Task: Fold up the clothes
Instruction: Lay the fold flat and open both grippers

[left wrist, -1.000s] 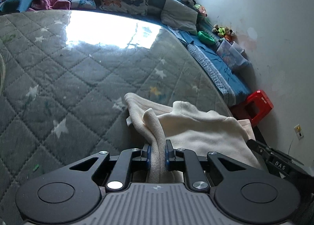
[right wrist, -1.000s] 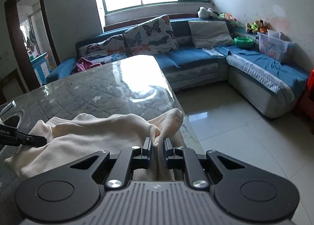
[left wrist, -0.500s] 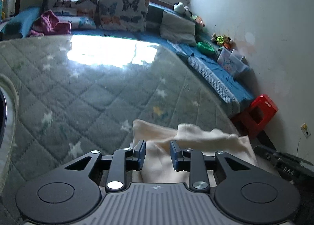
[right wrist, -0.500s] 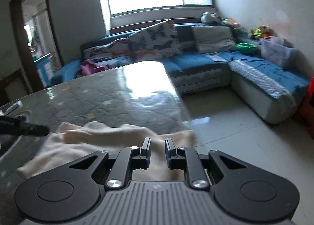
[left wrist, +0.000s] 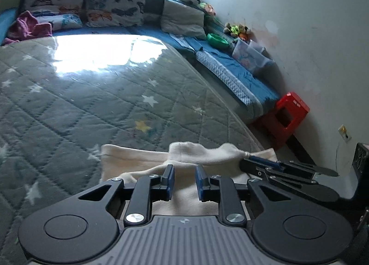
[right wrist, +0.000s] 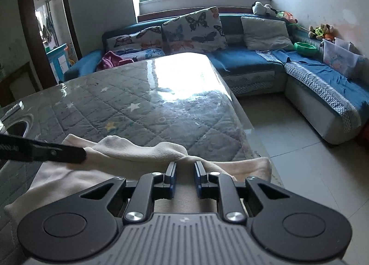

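Observation:
A cream garment (left wrist: 143, 161) lies folded on the grey quilted table cover (left wrist: 69, 108), near the table's near right corner. My left gripper (left wrist: 183, 180) is open just above the garment's near part, holding nothing. My right gripper (right wrist: 185, 178) is open too, over the same garment (right wrist: 143, 152) near the table's right edge. The right gripper's fingers (left wrist: 260, 164) show in the left wrist view, resting by the garment's raised fold. The left gripper's fingers (right wrist: 57, 153) show in the right wrist view at the garment's left end.
A blue corner sofa (right wrist: 253, 61) with butterfly cushions (right wrist: 193, 29) runs behind and right of the table. A red stool (left wrist: 289, 115) stands on the floor by the wall. A pink cloth (left wrist: 27, 26) lies on the sofa. A tiled floor (right wrist: 299, 149) lies to the right.
Both grippers were shut on folds of the cream garment a second ago. They have let go and opened, and the garment has dropped flat onto the table.

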`<state>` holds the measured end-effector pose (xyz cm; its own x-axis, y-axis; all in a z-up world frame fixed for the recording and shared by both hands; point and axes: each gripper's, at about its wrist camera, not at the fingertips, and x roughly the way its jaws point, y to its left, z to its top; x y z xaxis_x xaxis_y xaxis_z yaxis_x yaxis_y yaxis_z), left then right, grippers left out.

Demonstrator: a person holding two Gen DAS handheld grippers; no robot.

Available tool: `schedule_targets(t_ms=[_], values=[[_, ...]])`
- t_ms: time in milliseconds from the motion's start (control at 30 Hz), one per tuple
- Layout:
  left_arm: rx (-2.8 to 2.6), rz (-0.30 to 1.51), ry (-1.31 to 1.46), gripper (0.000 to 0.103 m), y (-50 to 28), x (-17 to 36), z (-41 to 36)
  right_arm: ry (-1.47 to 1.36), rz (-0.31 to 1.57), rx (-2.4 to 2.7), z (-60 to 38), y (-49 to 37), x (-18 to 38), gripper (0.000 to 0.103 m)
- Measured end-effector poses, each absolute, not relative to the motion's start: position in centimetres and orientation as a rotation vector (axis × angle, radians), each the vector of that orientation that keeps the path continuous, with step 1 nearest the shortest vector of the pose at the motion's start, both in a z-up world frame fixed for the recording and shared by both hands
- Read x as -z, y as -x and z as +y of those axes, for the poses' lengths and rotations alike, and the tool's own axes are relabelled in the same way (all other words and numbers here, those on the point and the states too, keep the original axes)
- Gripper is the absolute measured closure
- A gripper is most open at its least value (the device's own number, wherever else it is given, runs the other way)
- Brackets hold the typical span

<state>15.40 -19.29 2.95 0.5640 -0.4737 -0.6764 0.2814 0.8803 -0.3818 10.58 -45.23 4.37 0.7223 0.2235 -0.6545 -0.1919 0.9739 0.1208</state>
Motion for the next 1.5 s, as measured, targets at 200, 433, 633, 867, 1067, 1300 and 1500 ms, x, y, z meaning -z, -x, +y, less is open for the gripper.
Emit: schedule_targets(t_ms=[200,433,633,867,1067,1300,1500], values=[[0.441,0.872,0.247,0.083,-16.6,-1.8,-19.5,-0.003,0.696,-0.218,-44.7,-11.1,-3.8,0.086],[0.434,0.861,0.256,0.081,-16.8,-2.2,-19.3,0.017,0.686,-0.216,-44.3,-11.9,-4.3,0.079],[0.487,0.814,0.191,0.081,-13.6,-3.5,-19.3,0.057,0.678,-0.264,-44.0,-8.7,-5.8,0.065],[0.554,0.787,0.161,0.081,-8.7,-4.2,-19.3,0.072,0.686,-0.288,-43.8,-3.2,-6.2,0.061],[0.538,0.794,0.152,0.081,-6.7,-3.4,-19.1,0.092,0.67,-0.256,-43.6,-0.8,-5.5,0.061],[0.51,0.798,0.177,0.08,-6.4,-3.0,-18.7,0.117,0.641,-0.245,-42.8,-0.6,-5.8,0.06],[0.495,0.802,0.187,0.08,-6.1,-2.9,-18.3,0.111,0.64,-0.258,-41.9,-0.9,-5.6,0.057]])
